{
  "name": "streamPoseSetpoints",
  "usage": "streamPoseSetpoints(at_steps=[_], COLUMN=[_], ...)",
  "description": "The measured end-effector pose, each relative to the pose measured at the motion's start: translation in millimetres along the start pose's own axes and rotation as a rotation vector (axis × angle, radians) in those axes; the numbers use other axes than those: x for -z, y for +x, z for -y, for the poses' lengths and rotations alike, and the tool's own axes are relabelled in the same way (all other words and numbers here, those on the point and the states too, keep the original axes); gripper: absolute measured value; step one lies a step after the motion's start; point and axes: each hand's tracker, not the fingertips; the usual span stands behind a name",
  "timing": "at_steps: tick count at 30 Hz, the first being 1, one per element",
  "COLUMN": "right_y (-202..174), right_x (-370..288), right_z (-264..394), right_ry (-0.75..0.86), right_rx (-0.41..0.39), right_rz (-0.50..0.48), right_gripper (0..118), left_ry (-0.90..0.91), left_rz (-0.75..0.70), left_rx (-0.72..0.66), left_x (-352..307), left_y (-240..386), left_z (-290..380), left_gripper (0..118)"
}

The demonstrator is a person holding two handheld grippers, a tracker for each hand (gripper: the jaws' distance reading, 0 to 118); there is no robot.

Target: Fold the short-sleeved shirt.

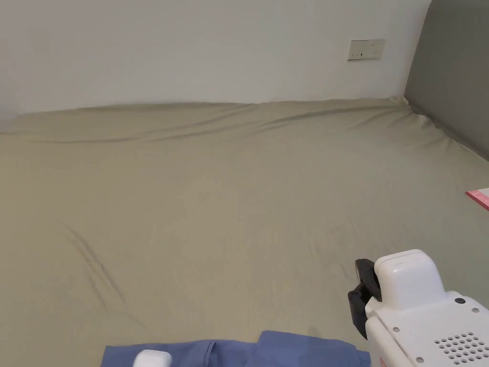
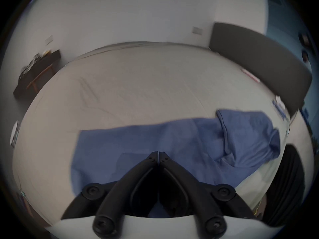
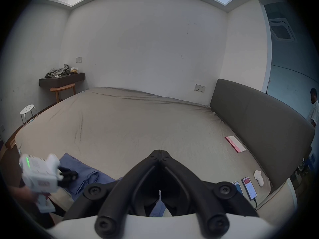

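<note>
A blue short-sleeved shirt (image 1: 296, 350) lies crumpled along the near edge of the bed (image 1: 229, 200), which has a beige sheet. In the left gripper view the shirt (image 2: 189, 139) spreads wide, with one bunched part at the right. My left gripper (image 2: 158, 152) hangs just over the shirt with its jaws shut and no cloth between the tips. The right gripper view shows the left gripper (image 3: 69, 174) in a hand above the shirt (image 3: 82, 172). My right gripper (image 3: 160, 151) is shut and holds nothing; it hovers over bare sheet to the right of the shirt, and its black jaws (image 1: 363, 291) show low at the right.
A grey headboard (image 3: 259, 118) bounds the bed on the right. Along it lie a pink-edged flat card (image 3: 235, 144), two phones (image 3: 249, 187) and a small white object (image 3: 259, 179). A white stool (image 3: 28, 109) and a wall shelf (image 3: 62, 80) stand at far left. A person (image 3: 314, 110) stands in the doorway.
</note>
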Motion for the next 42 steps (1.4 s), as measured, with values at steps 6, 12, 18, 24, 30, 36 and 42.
streamPoseSetpoints(at_steps=[6, 12, 18, 24, 30, 36, 42], right_y=[8, 12, 7, 4, -1, -3, -8], right_x=[-5, 2, 2, 3, 5, 8, 10], right_z=[2, 2, -6, -7, -6, -6, -7], right_ry=[-0.005, -0.017, -0.004, -0.004, -0.012, -0.019, -0.03], right_rx=[0.0, 0.008, -0.009, -0.018, -0.027, -0.032, -0.053], right_rz=[0.02, 0.026, 0.014, 0.005, -0.007, -0.009, -0.009], right_gripper=[0, 0, 0, 0, 0, 0, 0], left_ry=[0.033, 0.048, 0.116, 0.106, -0.003, -0.092, -0.122], left_rz=[-0.064, 0.169, 0.303, 0.367, 0.469, 0.556, 0.809], left_rx=[0.114, 0.095, -0.166, -0.424, -0.596, -0.859, -0.954], left_x=[8, -6, -43, -56, -55, -11, 16], left_y=[53, 64, 7, -112, -194, -219, -181], left_z=[10, 1, -18, -19, -3, 32, 30], left_gripper=[1, 1, 1, 4, 109, 117, 115])
